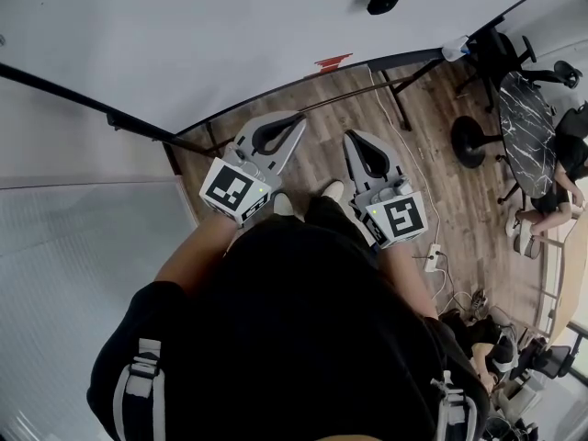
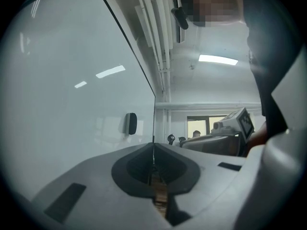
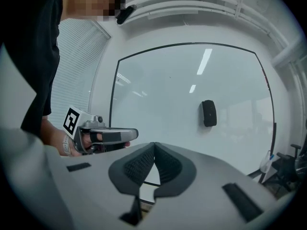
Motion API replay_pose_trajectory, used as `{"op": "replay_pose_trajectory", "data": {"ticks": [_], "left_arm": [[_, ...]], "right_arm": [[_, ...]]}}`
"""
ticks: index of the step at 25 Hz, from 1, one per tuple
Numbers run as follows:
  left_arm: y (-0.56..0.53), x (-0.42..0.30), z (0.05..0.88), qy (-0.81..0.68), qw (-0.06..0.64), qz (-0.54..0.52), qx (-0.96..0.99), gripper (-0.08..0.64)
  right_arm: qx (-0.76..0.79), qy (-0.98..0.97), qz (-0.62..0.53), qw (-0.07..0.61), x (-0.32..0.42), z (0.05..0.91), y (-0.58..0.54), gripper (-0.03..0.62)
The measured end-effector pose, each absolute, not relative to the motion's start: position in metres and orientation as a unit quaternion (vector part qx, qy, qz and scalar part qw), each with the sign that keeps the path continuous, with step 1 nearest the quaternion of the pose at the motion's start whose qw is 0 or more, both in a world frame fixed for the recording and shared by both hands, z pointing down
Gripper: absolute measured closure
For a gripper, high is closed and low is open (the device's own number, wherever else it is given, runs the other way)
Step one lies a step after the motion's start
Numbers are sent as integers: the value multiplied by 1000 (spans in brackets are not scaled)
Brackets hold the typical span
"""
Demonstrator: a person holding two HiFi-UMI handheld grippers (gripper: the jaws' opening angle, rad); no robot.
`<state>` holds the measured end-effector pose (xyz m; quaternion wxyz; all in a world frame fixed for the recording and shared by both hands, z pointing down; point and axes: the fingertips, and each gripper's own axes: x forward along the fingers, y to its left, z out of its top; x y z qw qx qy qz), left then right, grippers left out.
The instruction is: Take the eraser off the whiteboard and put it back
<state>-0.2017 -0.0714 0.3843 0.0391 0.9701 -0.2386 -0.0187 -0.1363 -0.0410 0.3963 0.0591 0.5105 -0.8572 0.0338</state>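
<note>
**Cool, even room light; fisheye edges**

A ceiling lamp (image 2: 218,59) glows bright overhead, and lamp reflections streak pale glare across the whiteboard (image 3: 168,104). Both gripper views bend strongly, darken at the corners and go soft close up. Shadows are faint.

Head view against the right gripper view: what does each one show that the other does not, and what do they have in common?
Only the head view shows the dark round table, the white power strip on the floor, and the marker cube of the right gripper. Only the right gripper view shows the whiteboard face-on, with its black frame, and the ceiling. Both show the black eraser stuck on the whiteboard, touched by neither gripper, and the left gripper and right gripper, each closed on nothing.
</note>
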Motion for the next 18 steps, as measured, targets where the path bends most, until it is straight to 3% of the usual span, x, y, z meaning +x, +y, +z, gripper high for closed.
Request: {"op": "replay_pose_trajectory", "data": {"ticks": [18], "left_arm": [[-178, -136, 364, -267, -1, -12, 964, 554]], "right_arm": [[559, -829, -16, 4, -42, 360, -190, 589]]}}
